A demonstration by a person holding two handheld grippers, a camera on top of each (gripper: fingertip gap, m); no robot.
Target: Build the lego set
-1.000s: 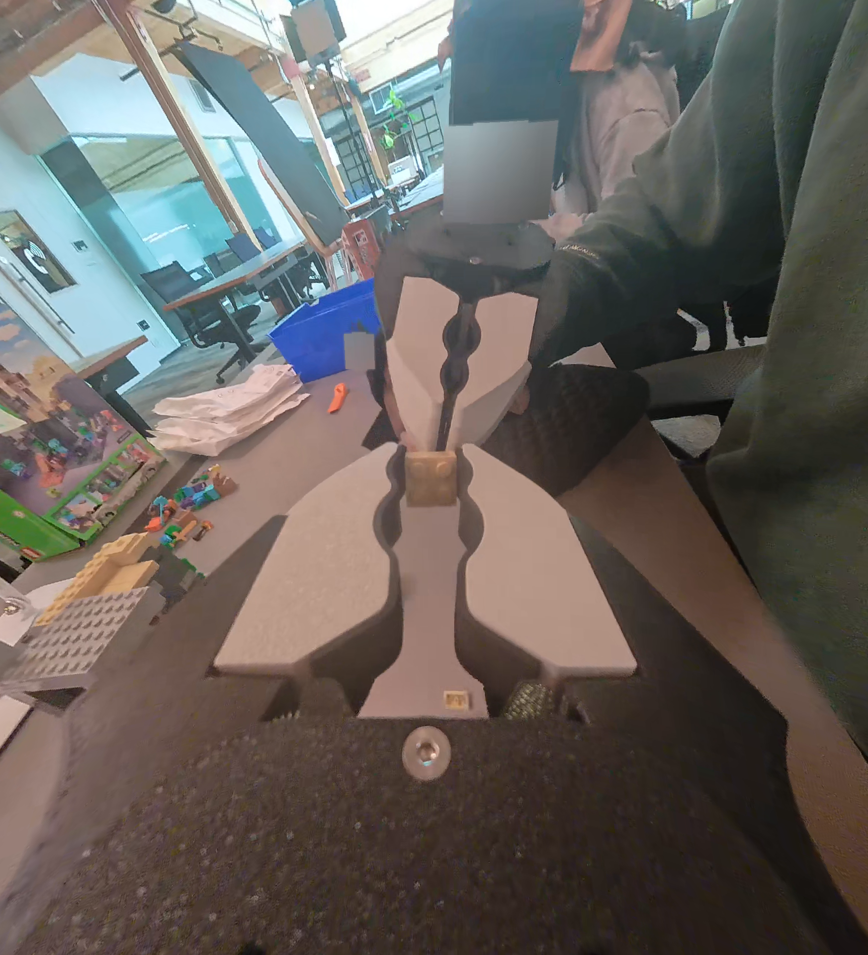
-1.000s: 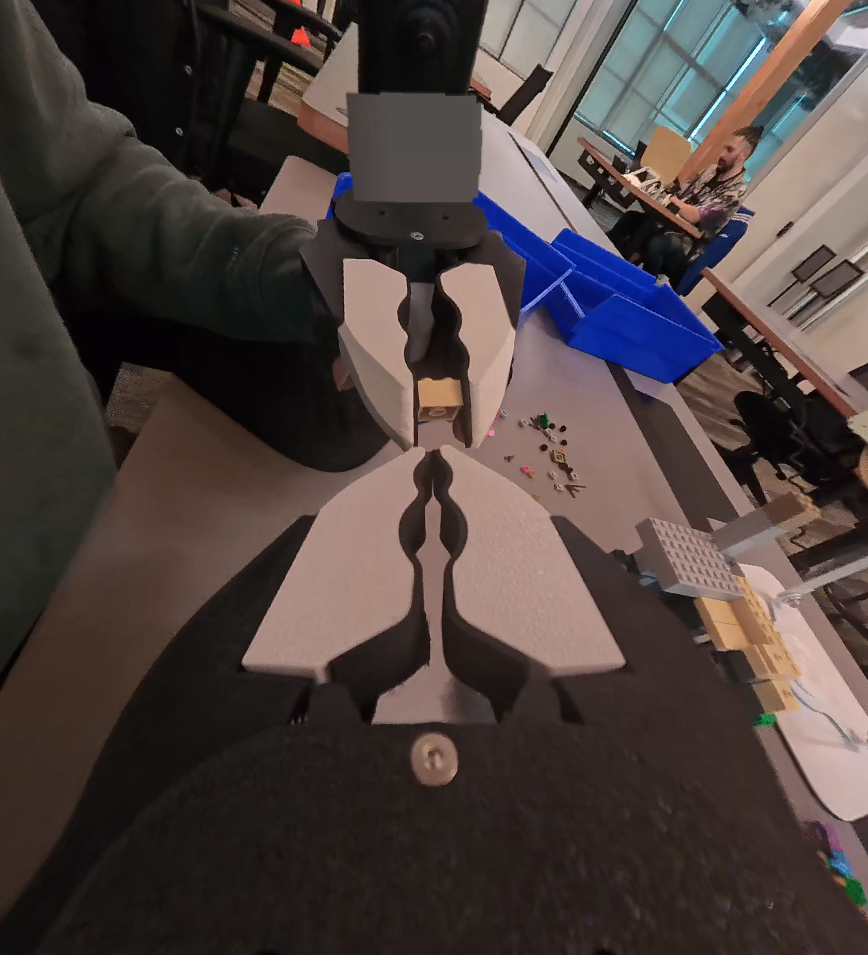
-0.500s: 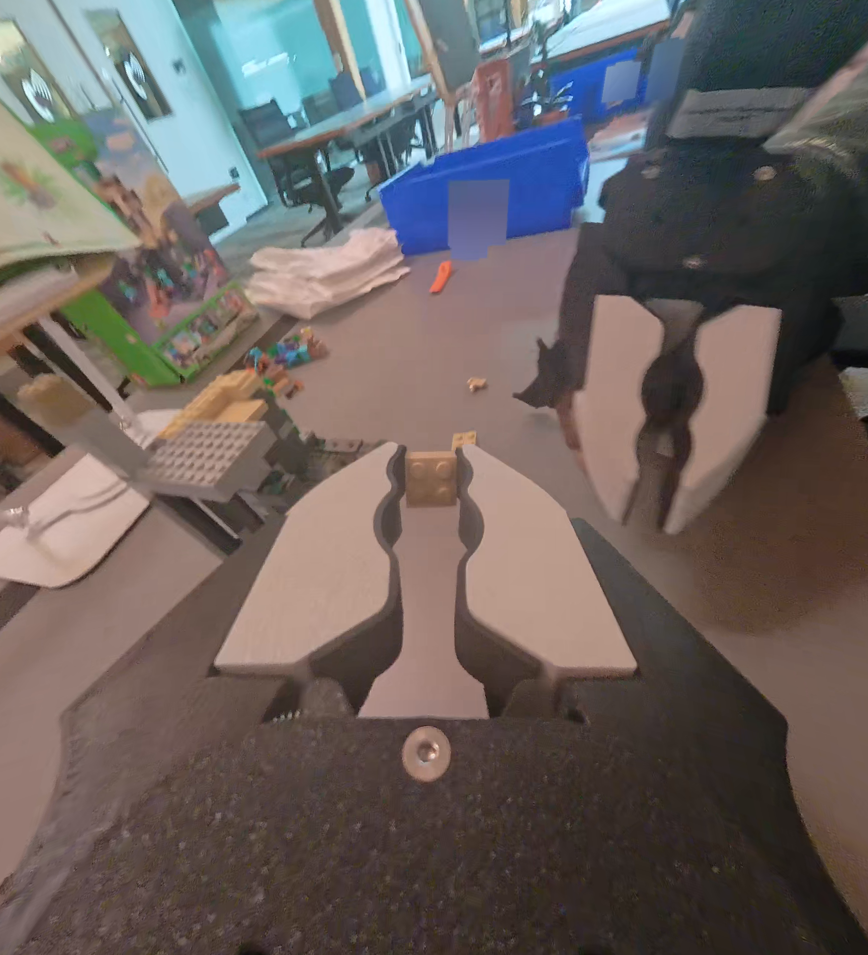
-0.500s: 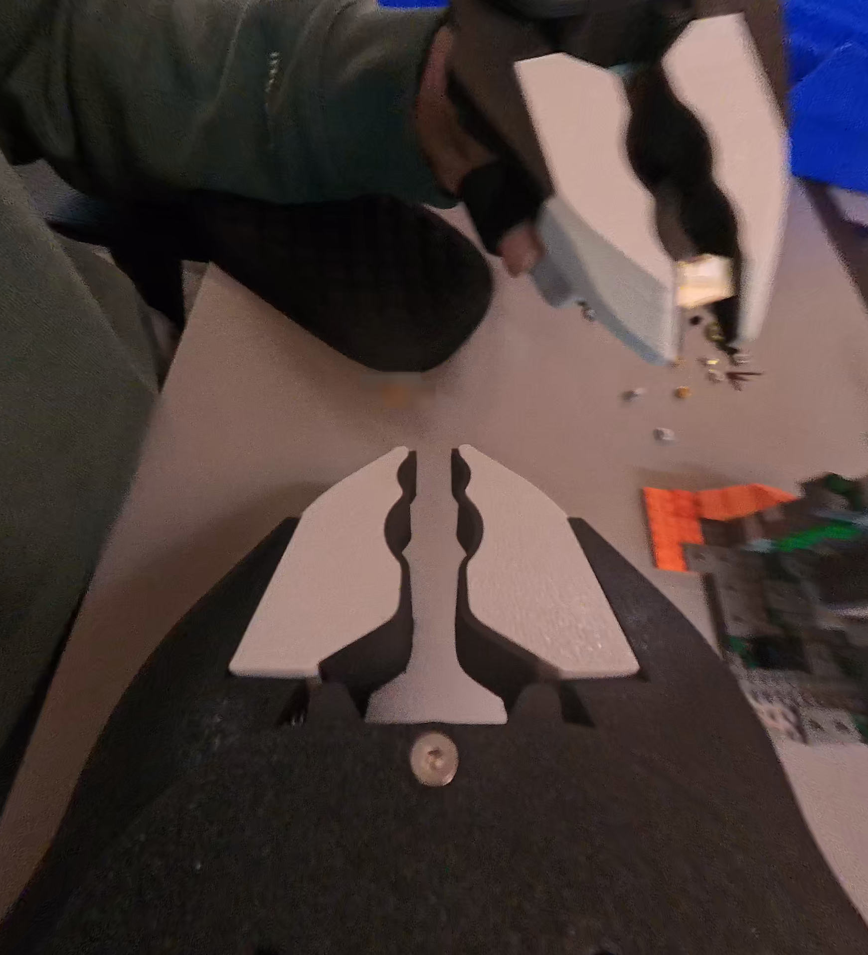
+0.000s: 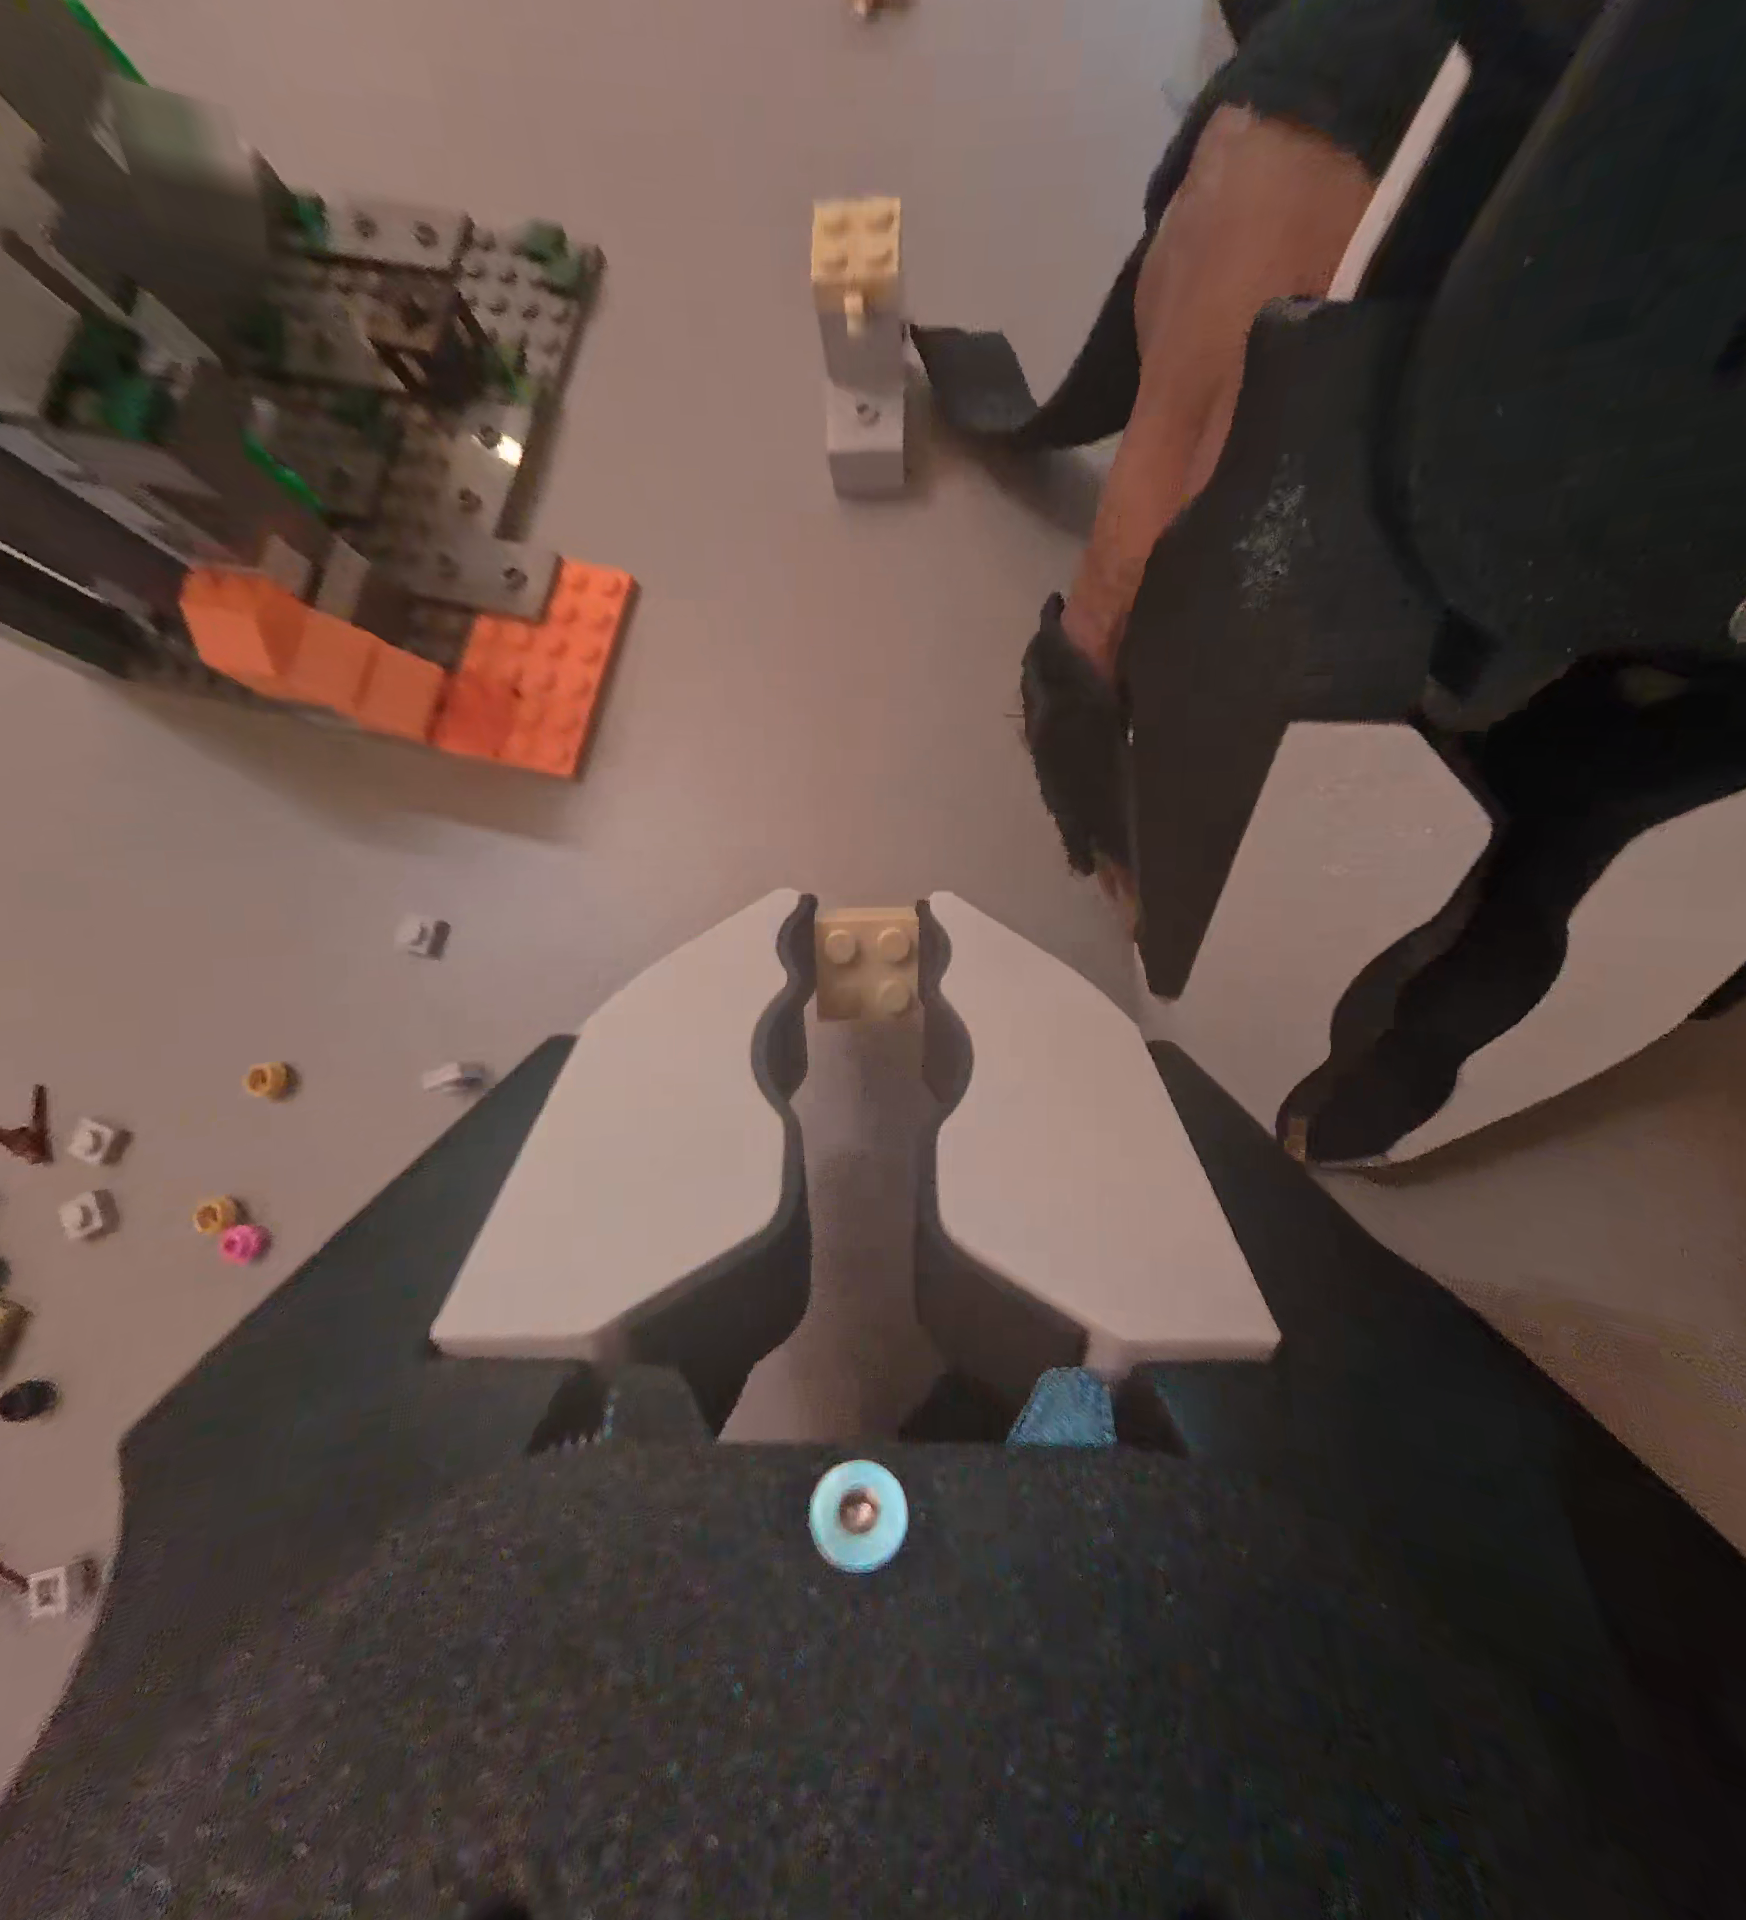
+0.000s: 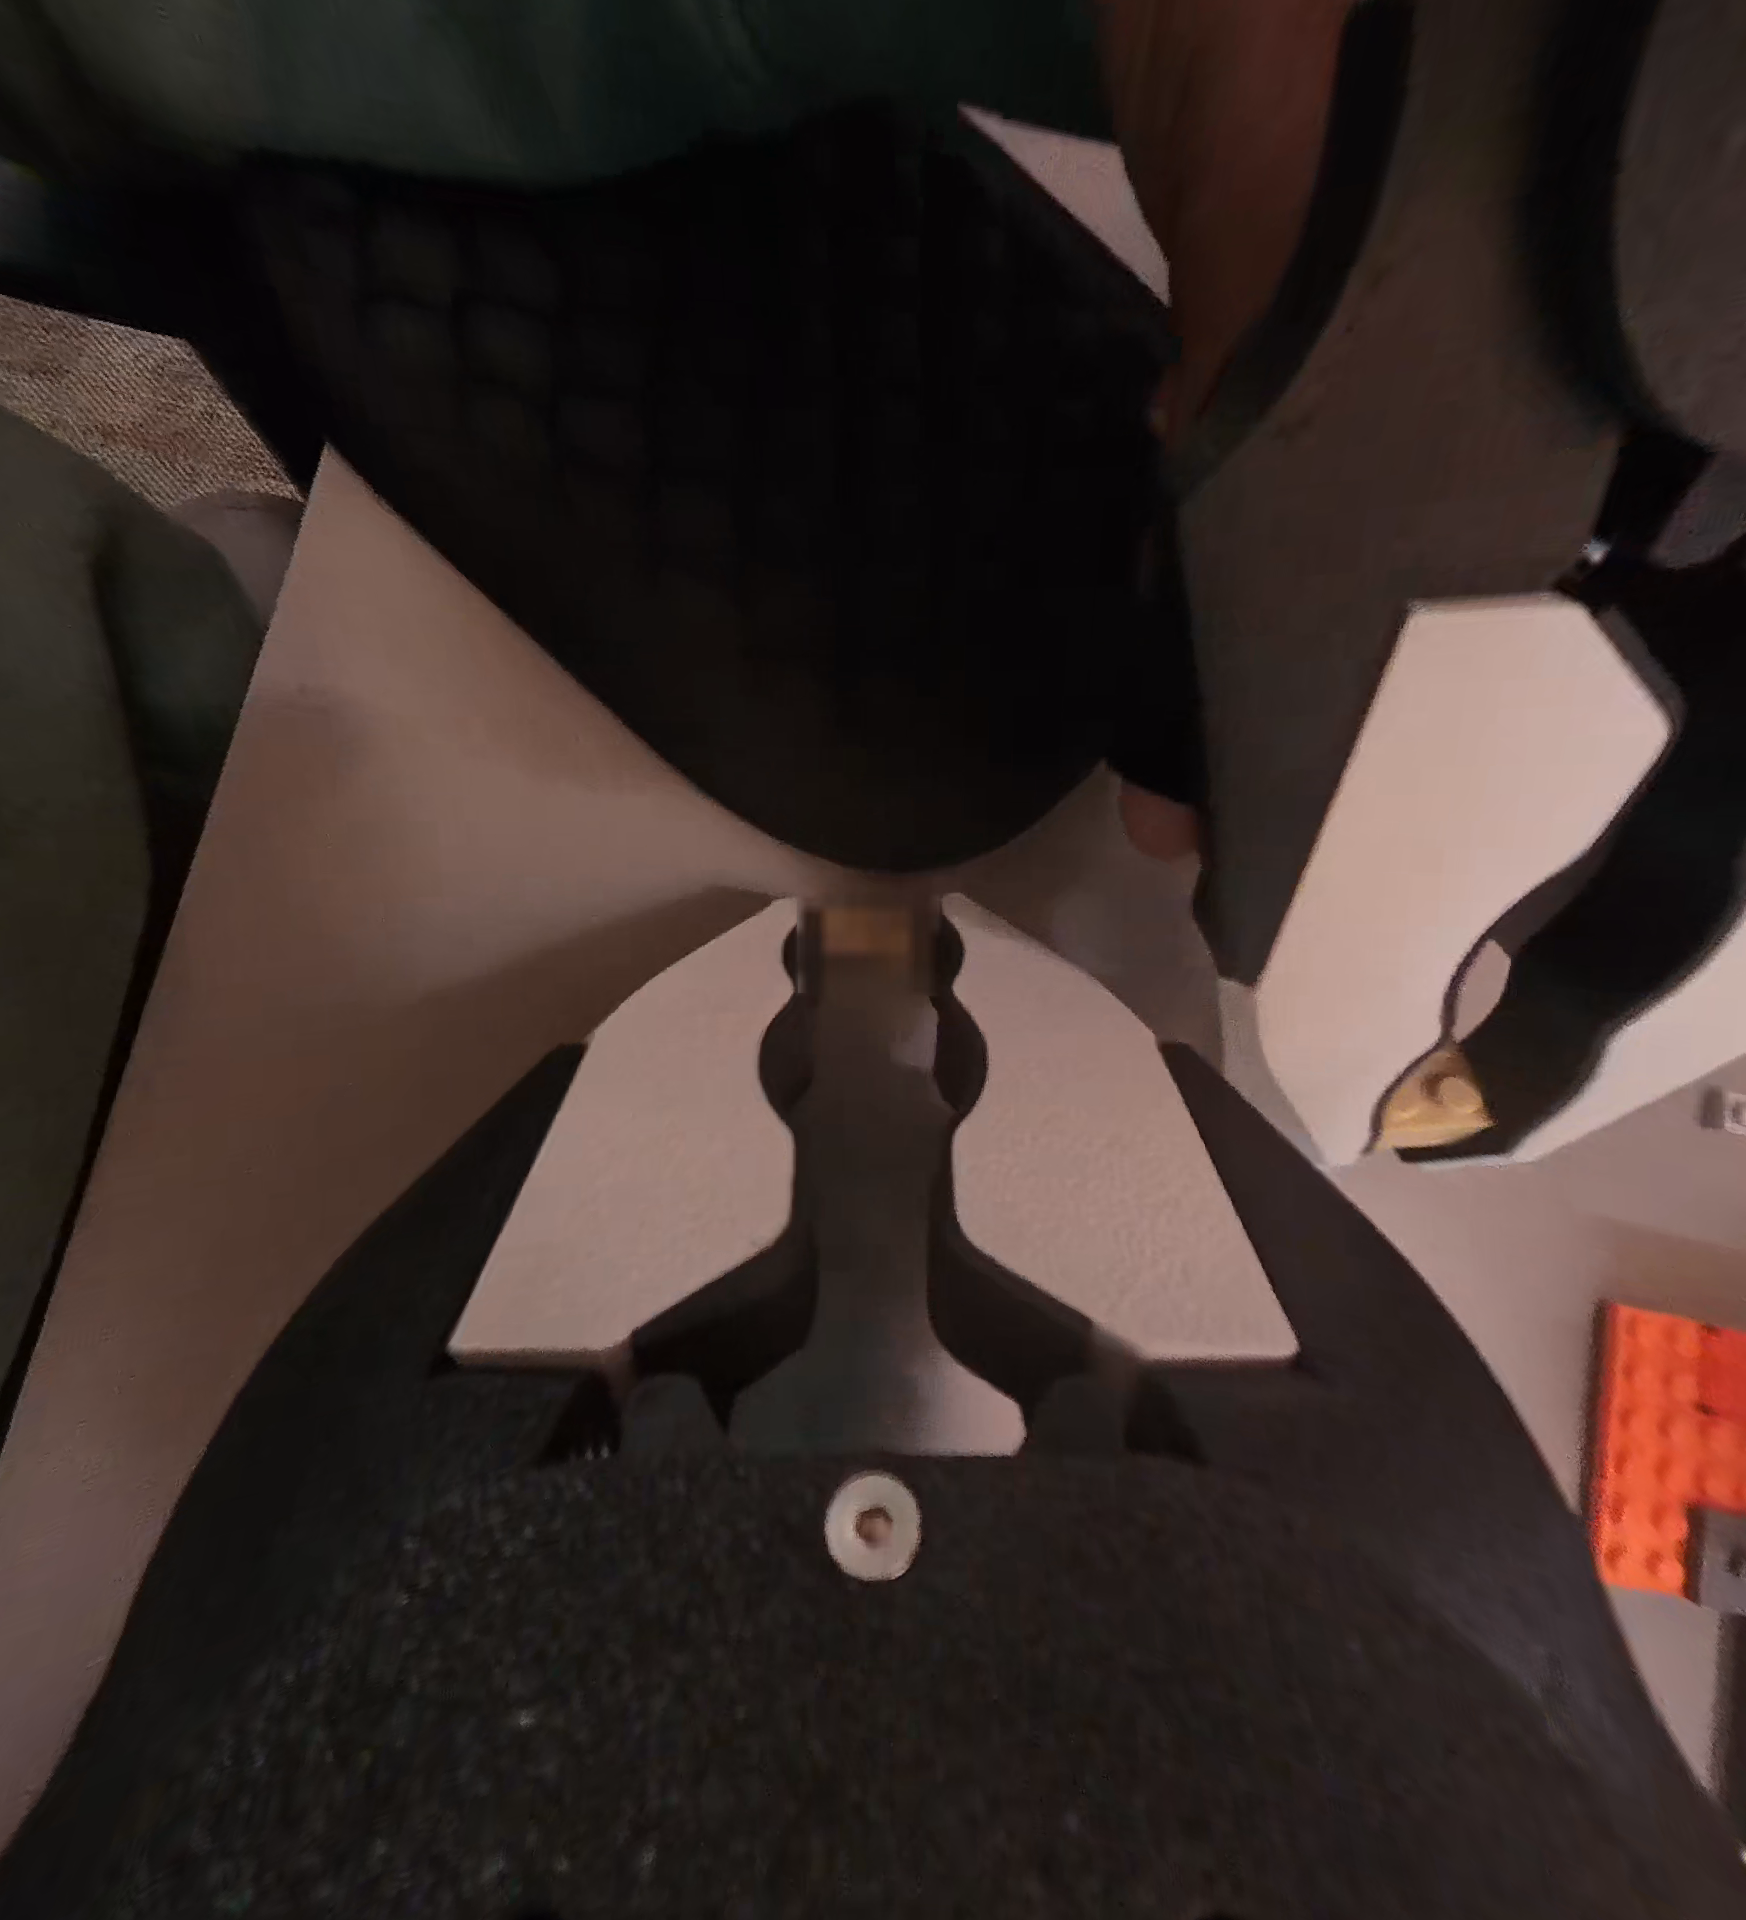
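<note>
A tan studded brick (image 5: 867,964) is pinched between the fingertips of the left gripper (image 5: 867,935), with both pads pressed against its sides and its studs facing the camera. The same brick is seen at the tips of that gripper in the right wrist view (image 6: 1435,1112). The right gripper (image 6: 864,930) is closed on a second small tan piece (image 6: 864,928), which is seated between its fingertips; this area is blurred, so the shape of the piece cannot be determined. In the left wrist view the right gripper (image 5: 1233,1049) is located just beside the left one, to its right, and is held by a hand (image 5: 1191,436). Both grippers are positioned above a grey table (image 5: 744,125). On the table, ahead of the left gripper, a grey column topped by a tan brick (image 5: 861,353) is standing. To the left, a dark brick model with an orange studded section (image 5: 536,675) is placed. Loose small pieces (image 5: 90,1216) are scattered near the left edge.
</note>
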